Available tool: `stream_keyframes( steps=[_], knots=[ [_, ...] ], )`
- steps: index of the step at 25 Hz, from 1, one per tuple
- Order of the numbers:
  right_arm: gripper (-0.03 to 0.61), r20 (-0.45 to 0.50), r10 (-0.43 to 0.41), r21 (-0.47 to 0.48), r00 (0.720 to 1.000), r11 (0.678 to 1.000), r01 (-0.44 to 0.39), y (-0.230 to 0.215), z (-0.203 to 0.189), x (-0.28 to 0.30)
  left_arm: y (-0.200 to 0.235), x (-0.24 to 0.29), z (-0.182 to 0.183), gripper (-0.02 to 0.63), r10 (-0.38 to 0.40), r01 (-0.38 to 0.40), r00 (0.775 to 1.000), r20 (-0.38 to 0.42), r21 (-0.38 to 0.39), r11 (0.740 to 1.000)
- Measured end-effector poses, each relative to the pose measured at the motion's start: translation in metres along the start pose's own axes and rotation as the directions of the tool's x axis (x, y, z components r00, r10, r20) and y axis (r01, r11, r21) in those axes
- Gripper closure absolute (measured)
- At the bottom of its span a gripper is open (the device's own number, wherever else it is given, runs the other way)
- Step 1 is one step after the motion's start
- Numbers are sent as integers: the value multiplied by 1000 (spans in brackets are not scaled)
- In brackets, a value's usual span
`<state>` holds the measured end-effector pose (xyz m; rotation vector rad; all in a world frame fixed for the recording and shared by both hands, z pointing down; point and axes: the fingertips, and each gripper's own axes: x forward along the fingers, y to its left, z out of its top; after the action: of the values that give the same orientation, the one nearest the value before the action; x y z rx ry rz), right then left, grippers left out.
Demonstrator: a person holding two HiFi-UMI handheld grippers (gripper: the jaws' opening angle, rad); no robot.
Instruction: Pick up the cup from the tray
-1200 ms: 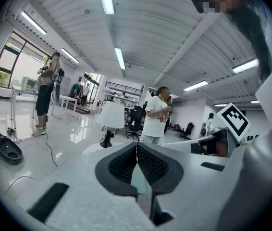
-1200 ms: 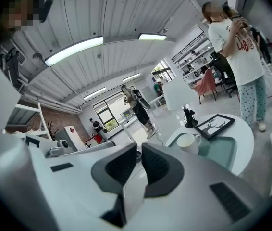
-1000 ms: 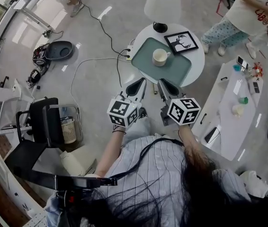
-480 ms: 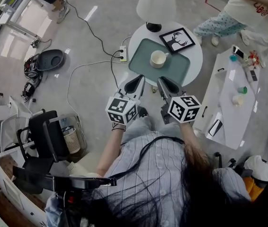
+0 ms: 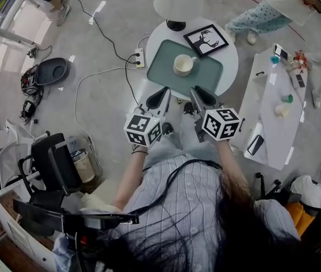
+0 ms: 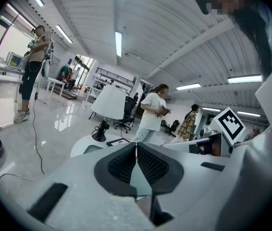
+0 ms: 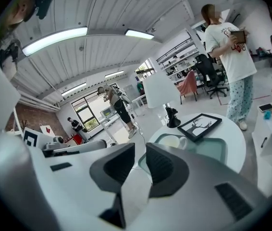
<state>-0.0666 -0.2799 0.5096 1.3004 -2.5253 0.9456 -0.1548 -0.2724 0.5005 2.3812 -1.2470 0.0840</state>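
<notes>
The person is holding the left gripper (image 6: 136, 147) and the right gripper (image 7: 140, 153) side by side, short of the round white bench (image 5: 232, 67), both pointing slightly downward toward it. The left fingers are meeting at their tips with nothing between them. The right fingers are standing closed too, only a thin slit showing between the pads, and are gripping nothing. The cream ceramic cup with a side handle (image 5: 182, 65) is sitting upright on the grey-green rectangular tray (image 5: 206, 77), well ahead of both sets of fingertips and apart from them. Seen along the right fingers, it is lying just beyond and slightly right of their tips, its handle pointing toward the black-framed deer picture (image 5: 206, 40) resting past the tray.

This is looking like the approach, with the grasp not begun. To do it well, the chosen fingers should be opening wider than the cup before arriving, then coming in level with its wall so one finger is passing each side, clear of the handle. Closing should be waiting until the cup is sitting deep between the pads. A shut tip arriving first is likely to be nudging it across the tray or tipping it.
</notes>
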Motion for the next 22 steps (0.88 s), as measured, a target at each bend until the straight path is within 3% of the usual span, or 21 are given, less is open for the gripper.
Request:
stream_keyframes(
  steps=[9,15,22],
  knots=[
    [496,-72,2,-54,997,999,-6,-31,-7,45,22,23,-1,600,29,-28,999,-29,14,1000],
    [328,-195,18,-83,981,996,-35,-55,-34,85,39,45,-7,600,45,-44,997,-69,18,999],
    [247,-272,-45,-162,961,987,1,-87,-63,126,60,67,-12,600,59,-57,993,-103,23,998]
  ],
)
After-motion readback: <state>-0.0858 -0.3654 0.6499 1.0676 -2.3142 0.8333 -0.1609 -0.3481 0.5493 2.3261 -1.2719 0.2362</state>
